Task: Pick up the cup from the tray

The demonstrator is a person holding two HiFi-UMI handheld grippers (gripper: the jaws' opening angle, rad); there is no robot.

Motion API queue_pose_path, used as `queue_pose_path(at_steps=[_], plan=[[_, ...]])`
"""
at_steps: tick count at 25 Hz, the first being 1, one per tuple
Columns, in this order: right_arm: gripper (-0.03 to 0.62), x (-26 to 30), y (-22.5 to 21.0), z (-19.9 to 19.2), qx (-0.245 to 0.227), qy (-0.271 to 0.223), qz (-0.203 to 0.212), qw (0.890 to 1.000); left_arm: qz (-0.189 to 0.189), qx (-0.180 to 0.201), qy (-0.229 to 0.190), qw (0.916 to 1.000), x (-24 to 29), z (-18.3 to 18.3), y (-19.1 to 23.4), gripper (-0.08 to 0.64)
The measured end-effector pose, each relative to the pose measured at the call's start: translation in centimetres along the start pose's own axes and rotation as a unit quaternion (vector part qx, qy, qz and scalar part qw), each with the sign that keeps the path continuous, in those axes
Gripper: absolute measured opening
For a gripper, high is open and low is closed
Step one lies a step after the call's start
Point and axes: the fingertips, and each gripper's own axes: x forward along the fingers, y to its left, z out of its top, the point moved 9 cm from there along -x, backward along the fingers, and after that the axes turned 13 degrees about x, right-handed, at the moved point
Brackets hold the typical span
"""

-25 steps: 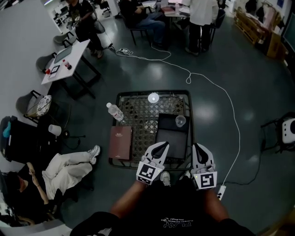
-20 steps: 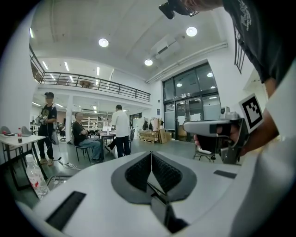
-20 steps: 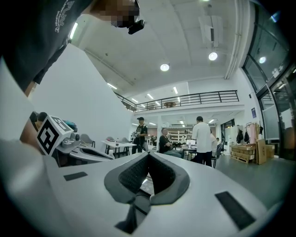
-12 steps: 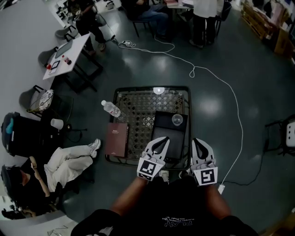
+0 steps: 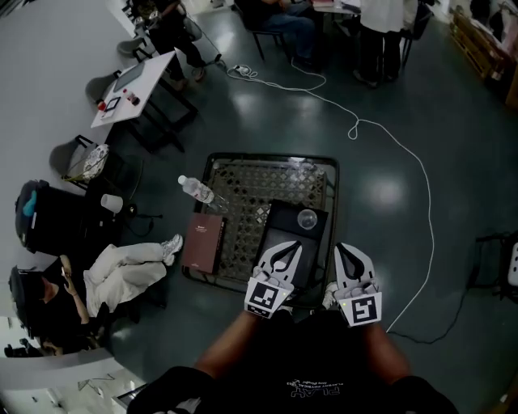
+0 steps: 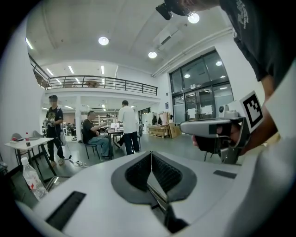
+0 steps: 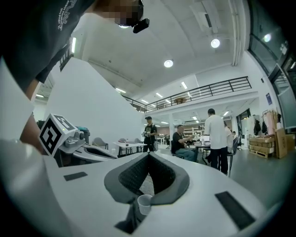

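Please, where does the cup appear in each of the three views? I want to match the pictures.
Head view: the cup stands on the dark tray, towards its far right corner.
Left gripper view: the cup is not in it.
Right gripper view: the cup shows low at centre, through the gap below the meeting jaws.
Shared landmark: the standing person in a white shirt.

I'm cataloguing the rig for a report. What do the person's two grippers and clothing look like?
Both the left gripper and the right gripper have white, pointed shells with a dark ribbed lining inside. Each carries a white cube with black square markers. The person wears a dark short-sleeved shirt with pale print.
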Motion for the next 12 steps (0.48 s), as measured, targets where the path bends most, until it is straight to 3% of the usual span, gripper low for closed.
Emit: queue_pose_path(at_steps=[7,12], plan=[[0.008,0.4,-2.3,0.2,0.008,0.008,0.040,0.999,0.019,-0.009,0.023,0.9995,1.9,0.2,-1.4,0.012],[0.008,1.2,-3.0,-1.2,0.025,0.015,0.039,0.999,0.032,-0.024,0.032,0.9987,3.4,-1.1,-1.9,0.012]])
